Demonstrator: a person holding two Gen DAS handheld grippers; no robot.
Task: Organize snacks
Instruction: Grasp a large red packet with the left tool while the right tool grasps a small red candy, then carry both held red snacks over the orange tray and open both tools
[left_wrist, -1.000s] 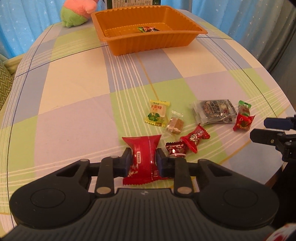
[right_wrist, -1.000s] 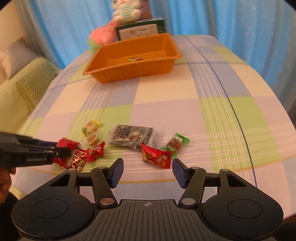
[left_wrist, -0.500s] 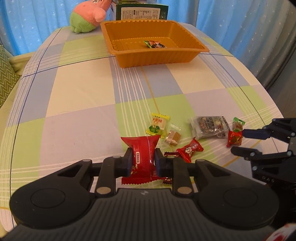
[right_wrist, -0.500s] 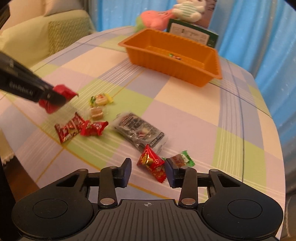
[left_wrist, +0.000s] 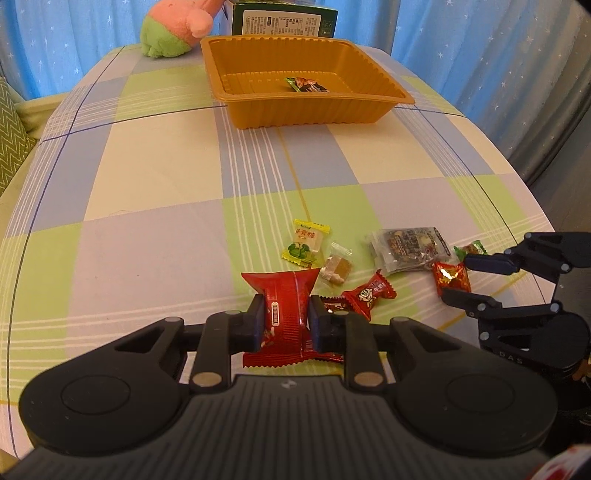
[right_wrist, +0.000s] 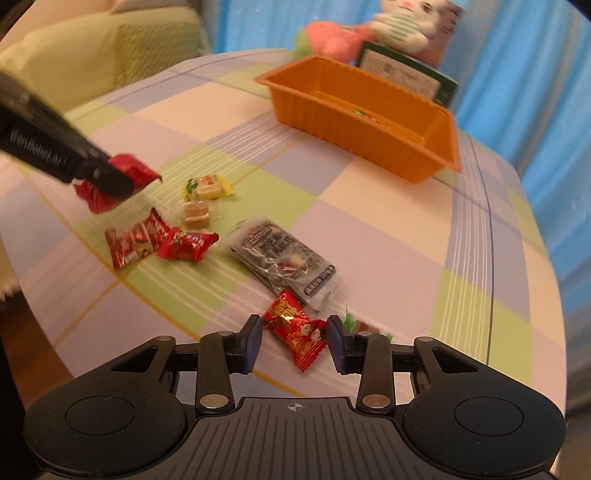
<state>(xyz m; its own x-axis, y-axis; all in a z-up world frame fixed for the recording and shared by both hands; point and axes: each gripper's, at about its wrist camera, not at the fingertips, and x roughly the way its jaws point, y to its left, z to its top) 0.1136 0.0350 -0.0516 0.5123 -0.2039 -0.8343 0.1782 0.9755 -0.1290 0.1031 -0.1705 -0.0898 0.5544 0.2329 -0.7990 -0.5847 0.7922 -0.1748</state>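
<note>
**Both claws at the snack pile, tray waiting at the far end**

Left wrist view: the left claw (left_wrist: 286, 325) is clamped on the big red packet (left_wrist: 282, 314), pads pinching its middle, packet upright between them. Loose snacks lie just beyond on the bench (left_wrist: 147, 184): yellow candy (left_wrist: 306, 243), tan candy (left_wrist: 337, 268), small red candy (left_wrist: 369, 295), clear dark packet (left_wrist: 408, 248). The orange tray (left_wrist: 306, 110) sits well away at the far end with one wrapper (left_wrist: 306, 85) inside. The right claw (left_wrist: 460, 278) comes in from the right, its jaws around a red-gold candy (left_wrist: 451, 278). To do this well: keep the squeeze steady on the packet's waist, lift clear of the small candies beside it, and carry it over the tray rim before letting go.

Versus a second ago here: the packet is gripped the same way; the tray looks more face-on and the right claw reaches further into the pile.

Right wrist view: the right claw (right_wrist: 294, 341) straddles the red-gold candy (right_wrist: 297, 332); the jaws have just been closing with the candy between them. Whether the pads press yet is hard to tell; a sliver of gap seems to remain, so I call it not yet gripped. A green-wrapped candy (right_wrist: 351, 322) peeks out behind the right finger; close centred so it isn't caught too. The left claw (right_wrist: 110, 181) shows at left, holding the red packet (right_wrist: 129, 170) off the bench.

Versus a second ago: jaws much narrower, view rolled, candy now between the fingers.
</note>
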